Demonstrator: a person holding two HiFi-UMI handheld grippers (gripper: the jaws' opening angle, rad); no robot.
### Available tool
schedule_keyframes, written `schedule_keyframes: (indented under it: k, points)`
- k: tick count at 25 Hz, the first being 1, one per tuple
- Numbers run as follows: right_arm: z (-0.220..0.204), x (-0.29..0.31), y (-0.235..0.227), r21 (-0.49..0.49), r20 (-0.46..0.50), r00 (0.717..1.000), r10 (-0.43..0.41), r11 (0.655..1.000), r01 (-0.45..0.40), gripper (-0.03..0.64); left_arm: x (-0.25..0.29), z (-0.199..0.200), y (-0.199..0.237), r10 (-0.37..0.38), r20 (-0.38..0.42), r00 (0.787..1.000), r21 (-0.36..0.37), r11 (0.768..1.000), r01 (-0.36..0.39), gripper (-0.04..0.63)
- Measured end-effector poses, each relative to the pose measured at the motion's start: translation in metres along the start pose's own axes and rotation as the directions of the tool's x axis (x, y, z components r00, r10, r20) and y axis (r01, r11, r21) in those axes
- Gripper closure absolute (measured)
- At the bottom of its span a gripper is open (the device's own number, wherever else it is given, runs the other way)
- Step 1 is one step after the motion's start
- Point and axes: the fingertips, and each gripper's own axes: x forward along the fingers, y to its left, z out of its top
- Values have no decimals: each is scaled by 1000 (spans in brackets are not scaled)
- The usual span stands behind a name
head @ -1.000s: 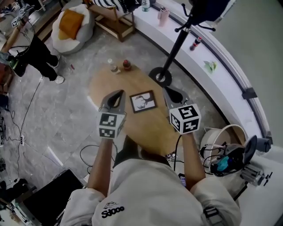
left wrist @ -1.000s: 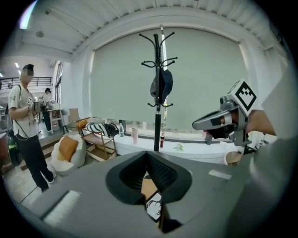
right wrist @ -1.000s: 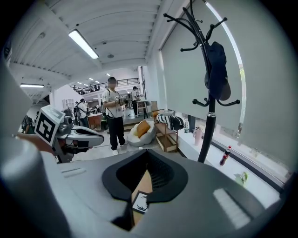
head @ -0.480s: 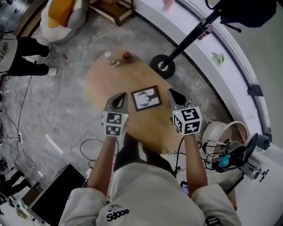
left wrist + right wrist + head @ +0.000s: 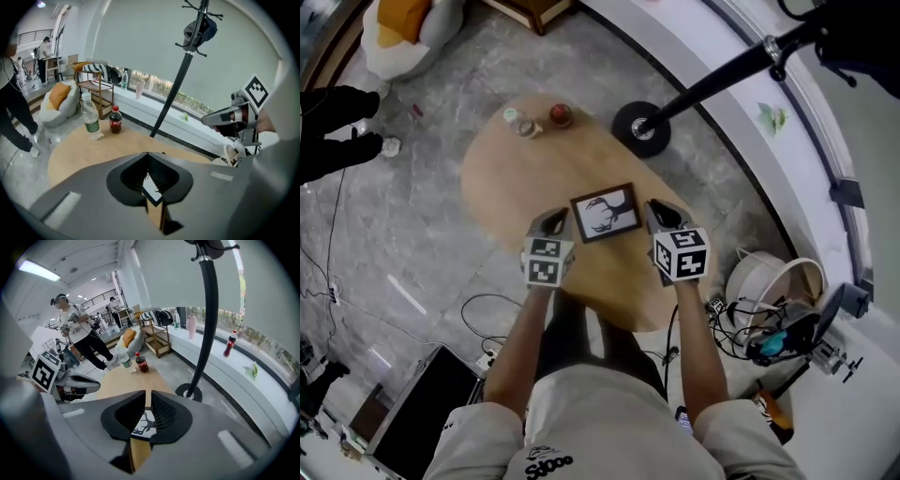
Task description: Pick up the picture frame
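Here, the picture frame (image 5: 606, 212) lay flat on the oval wooden table (image 5: 502, 183), flanked just beside by the left gripper (image 5: 556, 218), jaws clenched on nothing, and the right gripper (image 5: 656, 211), jaws parting with nothing between them.

Looks like a recording lab dressed up as a lounge. Homely side: oval light-wood coffee table (image 5: 502, 183), white beanbag with orange cushion (image 5: 389, 37) at eleven o'clock, black coat stand (image 5: 640, 128) at one o'clock, long curved white window ledge (image 5: 741, 103) beyond. Lab side: black cables (image 5: 733, 323) tangled beside a white tub (image 5: 745, 272) at four o'clock on grey stone floor (image 5: 412, 244); person in white shirt (image 5: 79, 333) among work tables (image 5: 117, 314), under a ceiling strip light (image 5: 40, 270) and railed upper gallery (image 5: 98, 298).
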Motion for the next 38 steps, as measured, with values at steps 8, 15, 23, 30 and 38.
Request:
schedule_keyframes:
  k: [8,15,23,30,38]
  points:
    - [-56,62,-19,19,-149,989,1,1000,2,533,54,-70,10,-27,-98,995,-130,991,14,560]
    - [-100,100,-35,26,-244,970,7,1000,-1,515,101,-117,19,-11,-183,983,-139,990,-15,535]
    - [-139,138,-58,91,-313,950,1,995,29,469,135,-149,25,20,-267,963,-217,973,-80,483]
    - [-161,162,-64,103,-362,932,-13,993,54,457,144,-165,24,31,-312,950,-230,967,-107,468]
    - [-177,173,-66,89,-409,912,-28,994,70,454,148,-167,26,38,-324,945,-220,969,-115,469]
